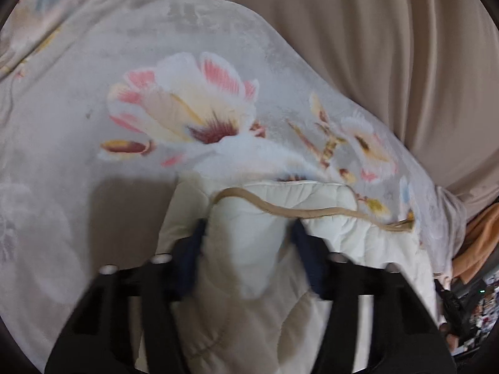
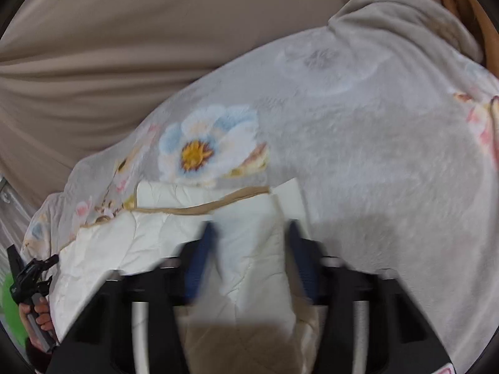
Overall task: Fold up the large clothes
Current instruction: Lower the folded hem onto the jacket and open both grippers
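Nearest my lens: the cream quilted edge of the blanket (image 1: 249, 249), bunched between the blue pads of my left gripper (image 1: 248, 227). Jaws are partly closed, pinched on that thick fold. My right gripper (image 2: 251, 227) holds a second bunch of the same cream quilted edge (image 2: 249, 249) the same way, pads pressed in on both sides.

A tan binding strip (image 1: 296, 210) runs along the quilted edge just past the left pads; in the right view the binding (image 2: 202, 207) crosses just beyond the fingertips.

Beyond the binding, the blanket's grey floral face spreads out: pink-and-cream flower (image 1: 187, 109) in the left view, blue flower (image 2: 202, 146) in the right.

Behind the blanket, beige draped fabric (image 1: 374, 46) fills the background. An orange cloth (image 1: 480, 243) shows at the blanket's right margin in the left view.

In the right view, at the blanket's lower left margin, my left hand (image 2: 39, 314) grips its tool handle. Both views are motion-blurred.
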The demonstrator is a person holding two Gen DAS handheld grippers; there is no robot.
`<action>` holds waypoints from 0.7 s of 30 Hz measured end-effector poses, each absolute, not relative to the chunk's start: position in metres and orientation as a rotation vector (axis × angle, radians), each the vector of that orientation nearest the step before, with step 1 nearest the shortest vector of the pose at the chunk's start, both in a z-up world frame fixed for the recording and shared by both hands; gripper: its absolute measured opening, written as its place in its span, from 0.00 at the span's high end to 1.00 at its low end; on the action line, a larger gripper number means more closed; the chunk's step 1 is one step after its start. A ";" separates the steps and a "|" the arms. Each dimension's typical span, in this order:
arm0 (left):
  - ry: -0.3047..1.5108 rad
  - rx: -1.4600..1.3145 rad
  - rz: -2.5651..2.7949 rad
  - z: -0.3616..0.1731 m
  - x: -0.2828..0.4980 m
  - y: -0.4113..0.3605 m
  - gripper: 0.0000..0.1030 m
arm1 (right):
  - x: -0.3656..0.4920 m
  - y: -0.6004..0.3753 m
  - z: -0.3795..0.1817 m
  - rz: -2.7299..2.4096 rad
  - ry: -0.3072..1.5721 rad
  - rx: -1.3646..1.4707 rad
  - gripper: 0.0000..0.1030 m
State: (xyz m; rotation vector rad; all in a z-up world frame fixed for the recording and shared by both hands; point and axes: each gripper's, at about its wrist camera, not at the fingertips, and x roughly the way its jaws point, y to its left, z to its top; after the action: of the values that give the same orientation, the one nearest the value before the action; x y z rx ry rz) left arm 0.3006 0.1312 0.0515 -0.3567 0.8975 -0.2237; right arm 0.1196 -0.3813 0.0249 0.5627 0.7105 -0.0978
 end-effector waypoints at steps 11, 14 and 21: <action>0.878 -0.223 -0.200 0.039 0.283 0.110 0.89 | 0.104 -0.377 0.007 -0.138 0.726 0.503 0.92; 0.872 -0.216 -0.184 0.031 0.284 0.107 0.88 | 0.107 -0.375 0.007 -0.154 0.749 0.496 0.91; 0.714 -0.188 -0.101 0.077 0.263 0.118 0.63 | 0.081 -0.366 0.049 -0.273 0.652 0.410 0.77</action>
State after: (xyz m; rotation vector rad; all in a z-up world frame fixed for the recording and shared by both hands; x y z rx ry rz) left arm 0.2633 0.1176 0.0770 -0.1876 0.7140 -0.1012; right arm 0.0813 -0.3655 0.0491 0.4100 0.6524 -0.2725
